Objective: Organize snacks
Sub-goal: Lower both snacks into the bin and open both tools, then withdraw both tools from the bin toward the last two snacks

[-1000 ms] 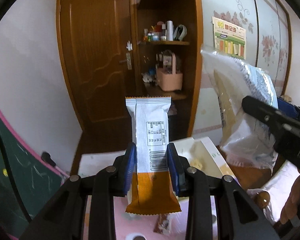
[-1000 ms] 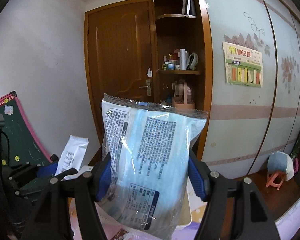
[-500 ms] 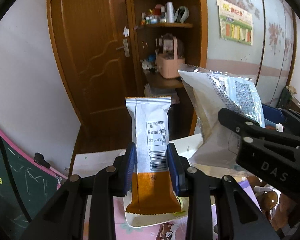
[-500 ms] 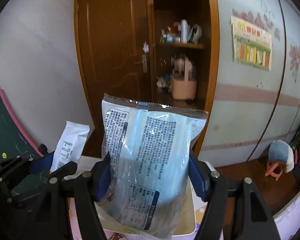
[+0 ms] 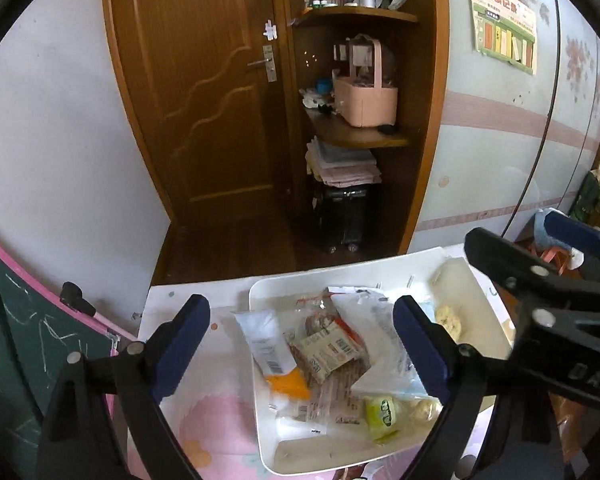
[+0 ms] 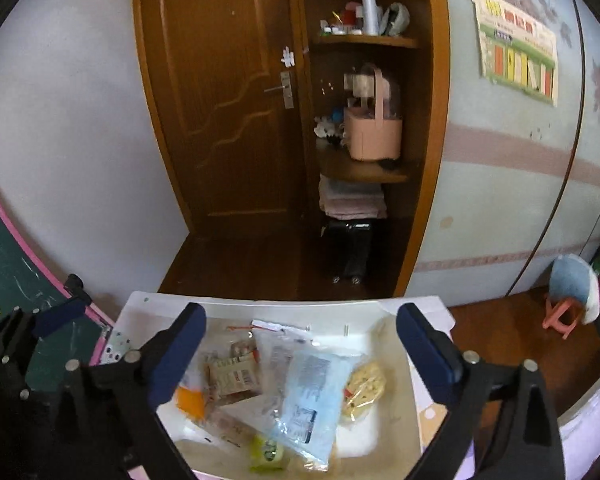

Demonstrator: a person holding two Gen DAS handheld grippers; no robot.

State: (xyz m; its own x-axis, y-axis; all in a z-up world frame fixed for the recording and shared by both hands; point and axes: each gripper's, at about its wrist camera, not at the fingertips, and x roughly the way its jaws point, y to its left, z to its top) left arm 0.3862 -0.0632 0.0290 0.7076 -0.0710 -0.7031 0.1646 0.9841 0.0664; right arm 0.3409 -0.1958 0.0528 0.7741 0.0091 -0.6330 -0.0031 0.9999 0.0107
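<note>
On the left, my left hand-held gripper has just been opening and now stands spread wide with nothing between its pads. The white-and-orange snack bar lies below it, at the left edge of the white tray, its white end leaning up over the rim toward the tabletop. I judge that piece delivered, though it may want a nudge to lie fully inside.

Toward the middle of the tray sits a loose heap of small packets, a brown-and-red biscuit pack on top and a yellow-green sweet nearer me.

Further right, my right hand-held gripper has likewise just been opening and is fully spread, empty. The pale blue pouch rests flat in the tray beneath it, beside a yellowish cookie packet.

So both items are in the tray. What is left I cannot tell: no other stray snacks show on the tabletop here.
</note>
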